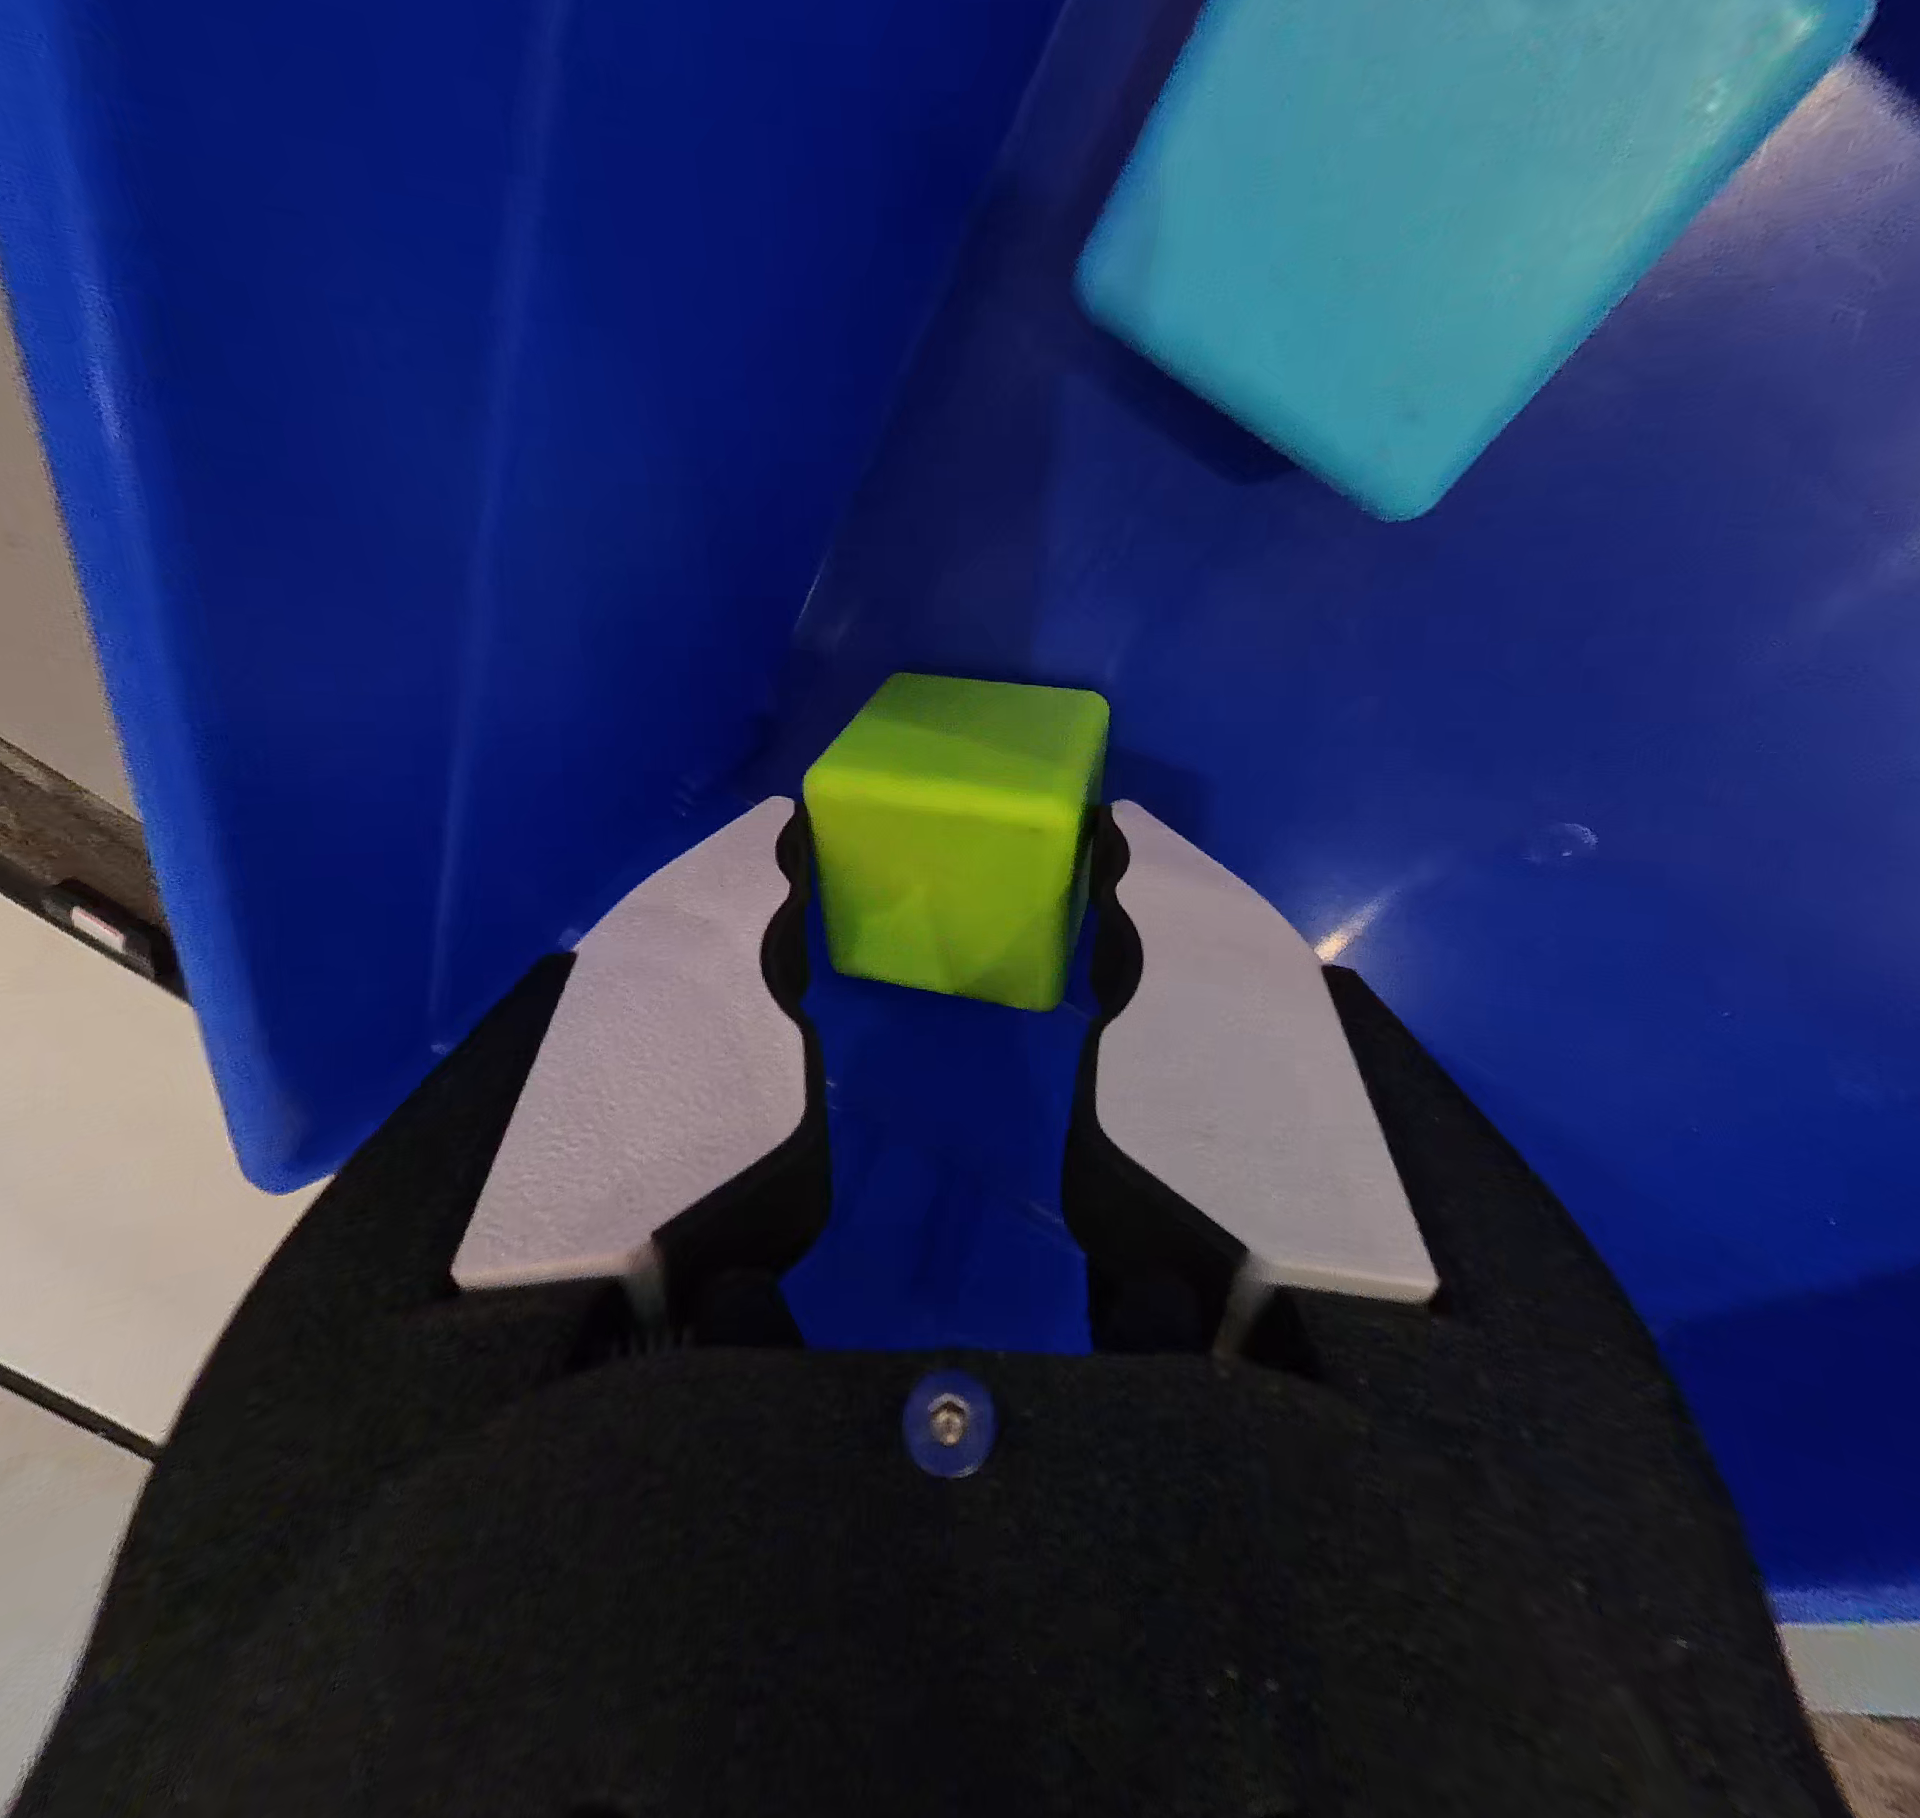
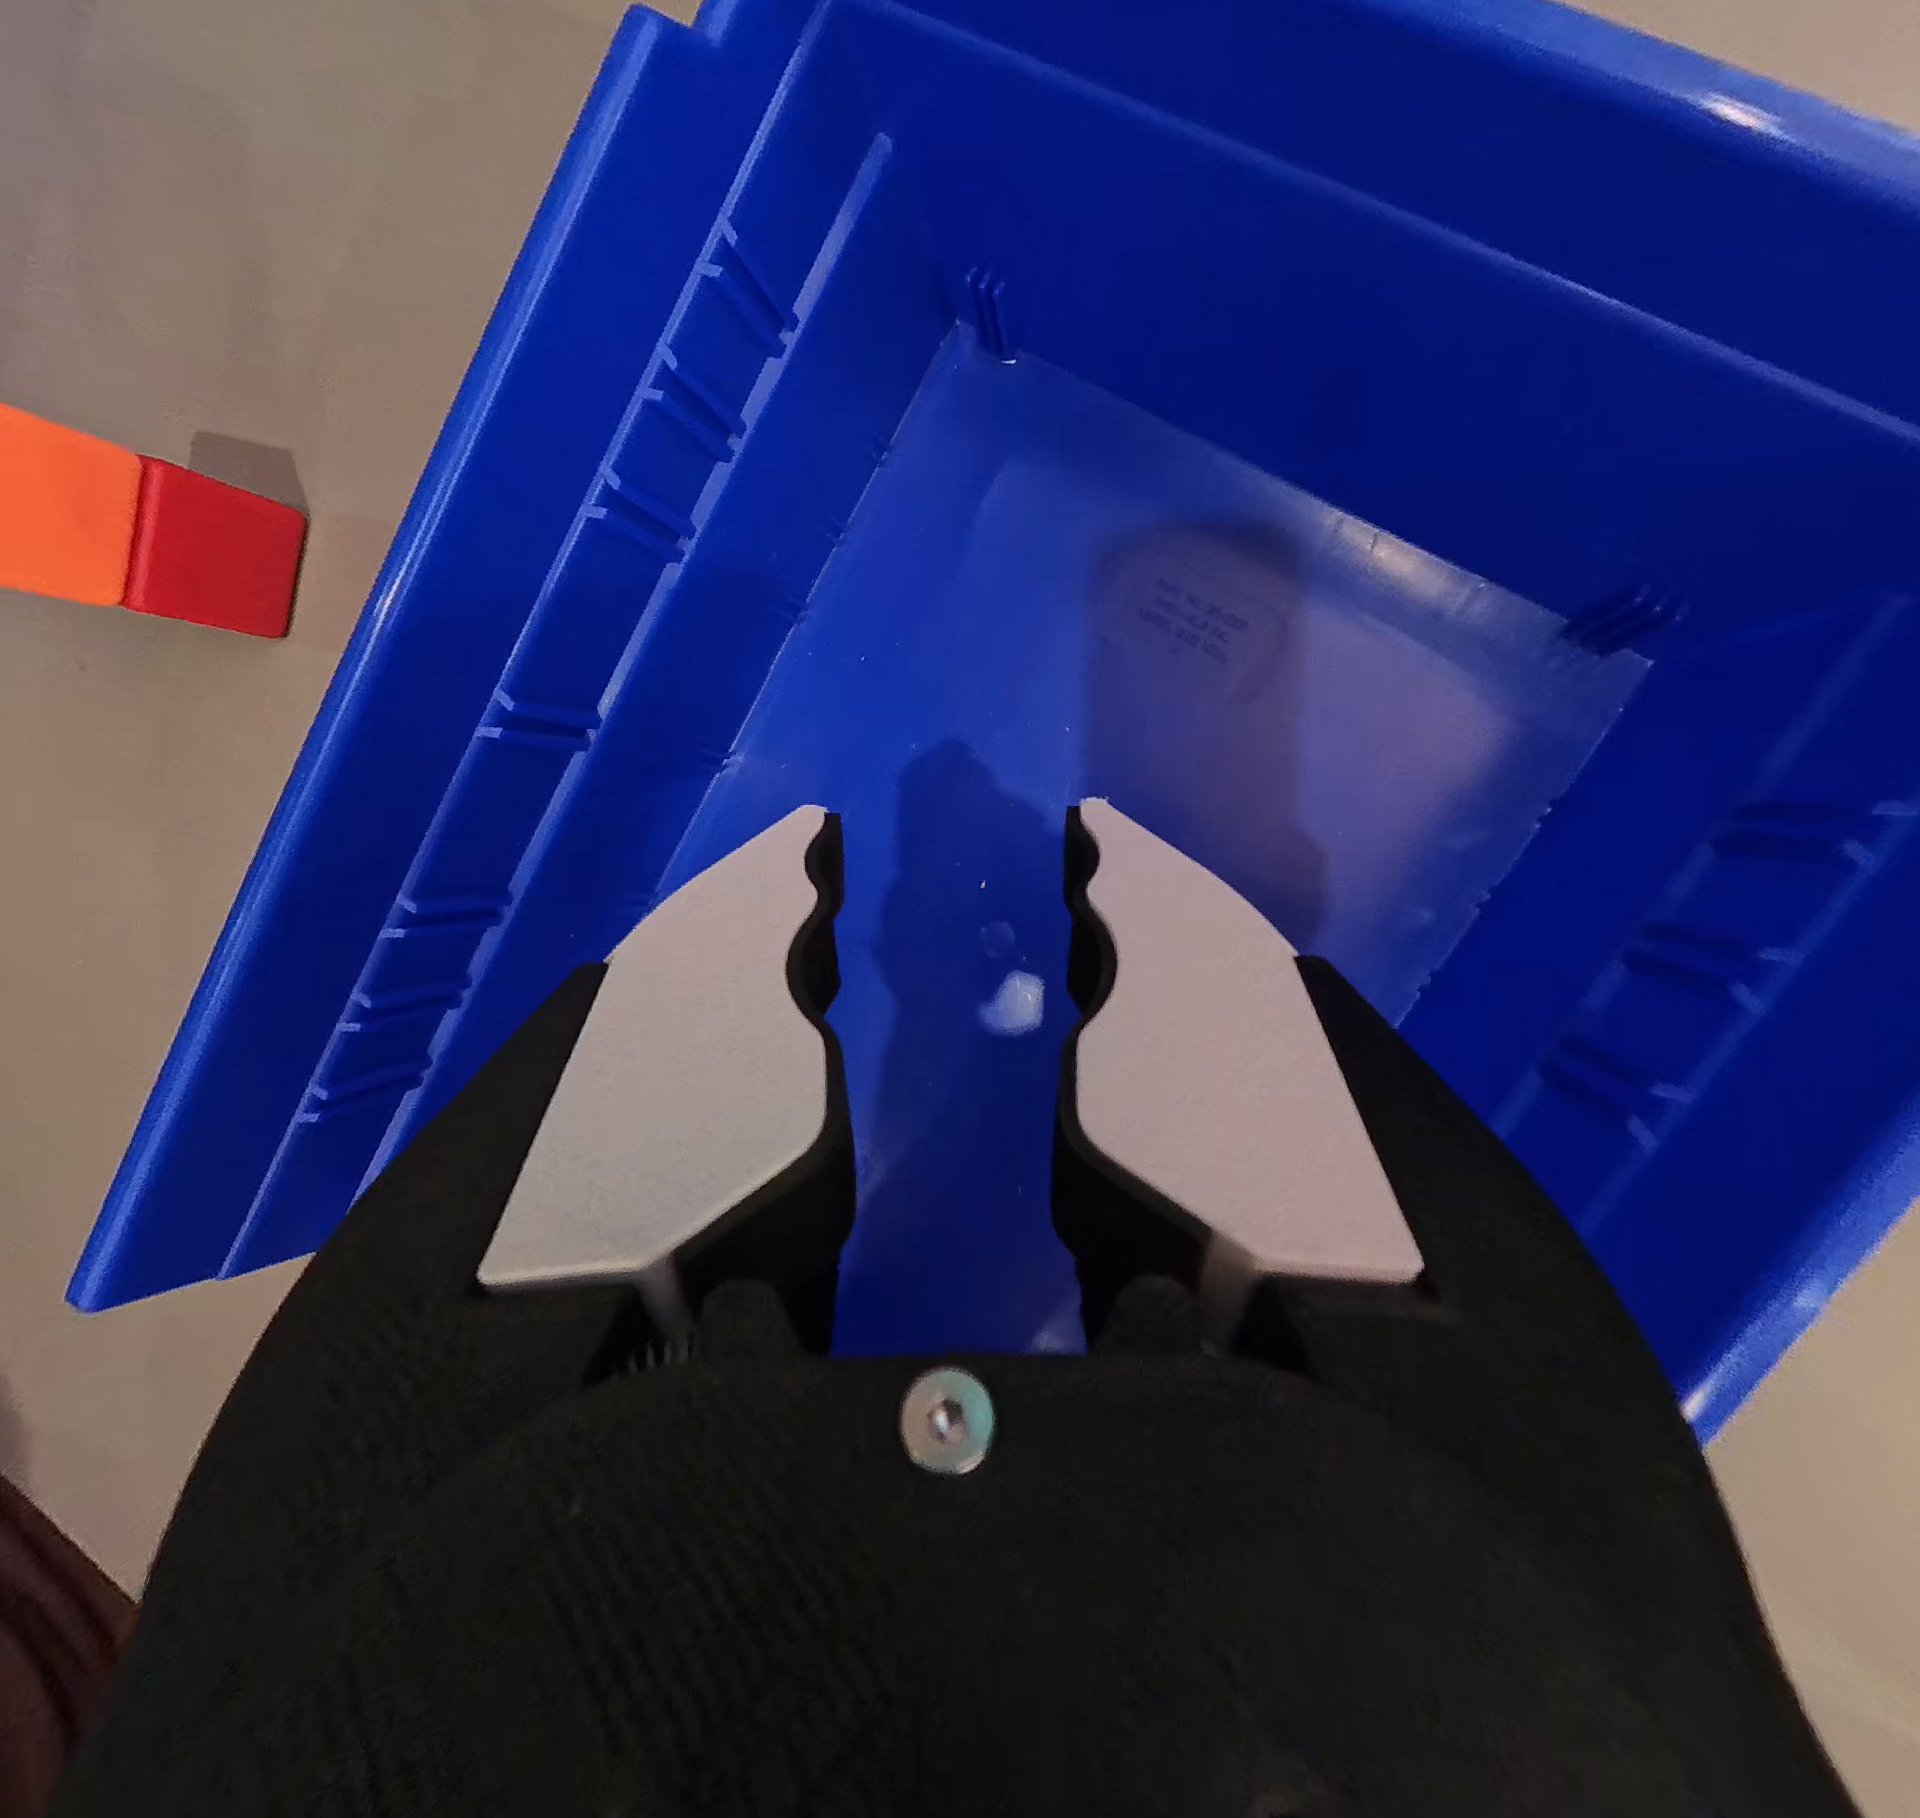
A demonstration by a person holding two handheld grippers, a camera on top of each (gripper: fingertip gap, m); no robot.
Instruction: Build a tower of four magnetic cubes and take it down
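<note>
In the left wrist view, my left gripper [image 1: 951, 838] is inside a blue bin [image 1: 468, 418], its fingertips against both sides of a lime green cube [image 1: 945, 864] near the bin's corner. A light blue cube [image 1: 1455, 199] lies farther in at the upper right. In the right wrist view, my right gripper [image 2: 951, 823] is open and empty above the floor of a blue bin [image 2: 1195, 241] that holds nothing. A red cube [image 2: 218, 553] joined to an orange cube [image 2: 62, 511] lies on the table left of that bin.
The bin walls rise close on the left of the green cube. Ribbed bin walls [image 2: 623, 573] surround the right gripper's area. The pale table [image 2: 208, 158] shows left of the bin. A dark edge [image 1: 62, 833] shows at the left. To reach the light blue cube [image 1: 1455, 199] in a straight line is about 9 cm for my left fingers, about 50 cm for my right.
</note>
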